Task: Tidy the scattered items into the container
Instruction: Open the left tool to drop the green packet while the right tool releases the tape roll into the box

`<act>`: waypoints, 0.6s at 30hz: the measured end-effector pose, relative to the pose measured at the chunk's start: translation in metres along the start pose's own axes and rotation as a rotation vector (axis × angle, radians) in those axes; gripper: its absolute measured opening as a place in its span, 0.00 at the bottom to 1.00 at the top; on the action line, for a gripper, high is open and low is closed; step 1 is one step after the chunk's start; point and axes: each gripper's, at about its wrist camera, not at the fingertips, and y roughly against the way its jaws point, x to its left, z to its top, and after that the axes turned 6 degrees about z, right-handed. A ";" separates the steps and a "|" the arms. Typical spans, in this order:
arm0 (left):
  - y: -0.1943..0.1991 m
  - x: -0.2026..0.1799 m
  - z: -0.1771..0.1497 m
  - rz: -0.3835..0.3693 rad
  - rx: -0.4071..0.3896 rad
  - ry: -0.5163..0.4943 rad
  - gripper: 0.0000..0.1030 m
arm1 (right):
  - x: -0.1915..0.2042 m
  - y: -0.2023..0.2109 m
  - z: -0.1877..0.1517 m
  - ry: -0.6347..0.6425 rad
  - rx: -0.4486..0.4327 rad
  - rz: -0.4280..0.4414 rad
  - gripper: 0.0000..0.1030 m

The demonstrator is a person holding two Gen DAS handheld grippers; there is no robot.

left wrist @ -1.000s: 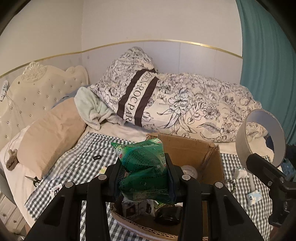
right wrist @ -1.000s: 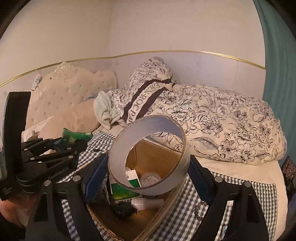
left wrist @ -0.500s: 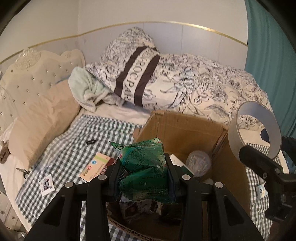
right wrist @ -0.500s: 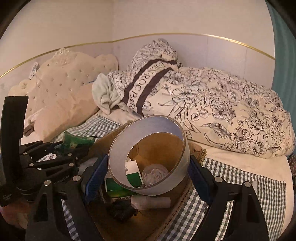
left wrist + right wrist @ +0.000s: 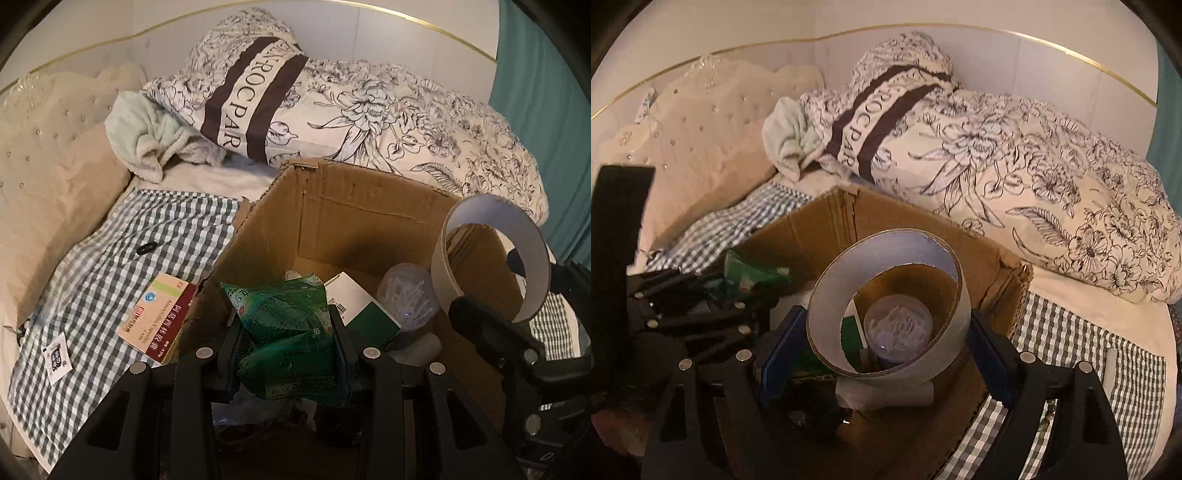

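My left gripper is shut on a crumpled green packet and holds it above the open cardboard box. My right gripper is shut on a wide grey tape ring, also over the box; the ring shows at the right of the left wrist view. Inside the box lie a clear round tub, a white and green carton and a white tube. The left gripper with its green packet appears at the left of the right wrist view.
The box stands on a checked cloth on a bed. A red and green medicine box, a small black object and a paper tag lie on the cloth left of the box. Floral bedding and pillows lie behind.
Both grippers have sunk and tilted down toward the box, each keeping its load. The box now fills more of both views and its contents show more fully.
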 end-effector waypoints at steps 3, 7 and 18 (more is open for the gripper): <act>-0.003 0.000 0.000 -0.003 0.015 -0.004 0.38 | -0.001 -0.007 -0.002 0.000 0.023 -0.001 0.82; -0.003 -0.002 0.000 0.007 0.018 -0.016 0.39 | -0.001 -0.009 -0.003 0.005 0.041 0.000 0.83; 0.009 -0.008 -0.001 0.035 0.024 -0.034 0.49 | -0.002 0.014 -0.003 -0.006 0.000 -0.021 0.91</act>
